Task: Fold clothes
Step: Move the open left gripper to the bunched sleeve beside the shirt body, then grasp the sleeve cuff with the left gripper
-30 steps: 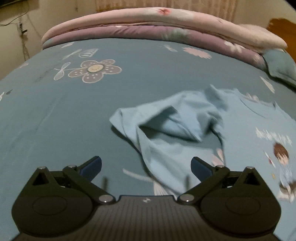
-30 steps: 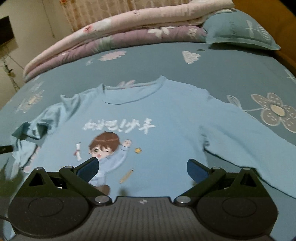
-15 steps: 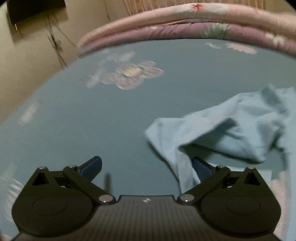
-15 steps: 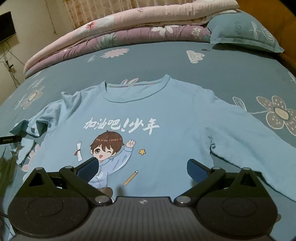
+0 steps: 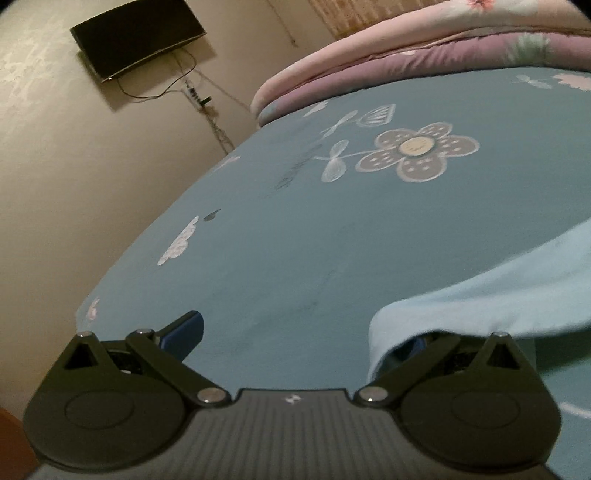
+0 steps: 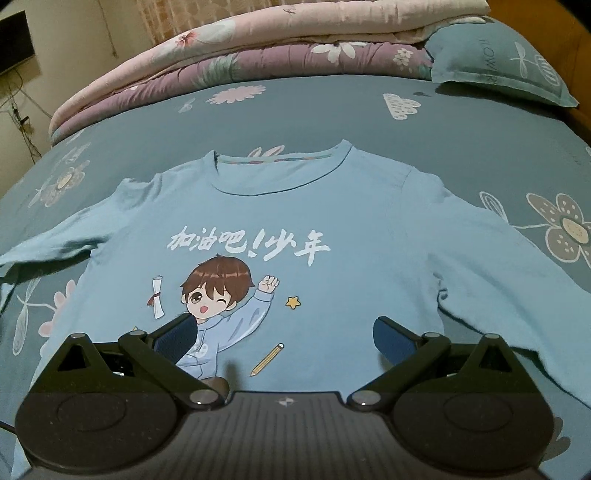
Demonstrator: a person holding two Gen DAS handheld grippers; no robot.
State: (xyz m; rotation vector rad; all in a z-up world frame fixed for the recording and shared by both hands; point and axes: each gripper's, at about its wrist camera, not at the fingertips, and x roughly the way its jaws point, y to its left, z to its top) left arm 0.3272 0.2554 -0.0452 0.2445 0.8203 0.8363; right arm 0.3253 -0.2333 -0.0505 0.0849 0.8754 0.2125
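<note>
Right wrist view: I see the shirt [image 6: 332,229] lying face up on the bed [image 6: 369,110], print showing. Its collar points away from me toward the quilts [image 6: 258,48] stacked at the far end, and its hem runs under my camera, so the body's long axis goes near to far. One sleeve extends to the right and toward me, lying flat; the other stretches out to the left, its end passing out of frame. A pillow [image 6: 495,62] sits at the far right, touching the quilts.

My right gripper [image 6: 284,334] hovers over the lower part of the print. Its jaws stand wide apart with nothing between them.

Left wrist view: my left gripper [image 5: 306,332] is low over the bed near its left edge, camera tilted. The sleeve [image 5: 480,295] comes in from the right and drapes over the right finger, hiding its tip. The left finger is bare and well apart from the cloth. The jaws stand wide; I cannot tell whether the covered finger presses the cloth or merely sits under it. A television [image 5: 136,33] hangs on the wall beyond the bed.
</note>
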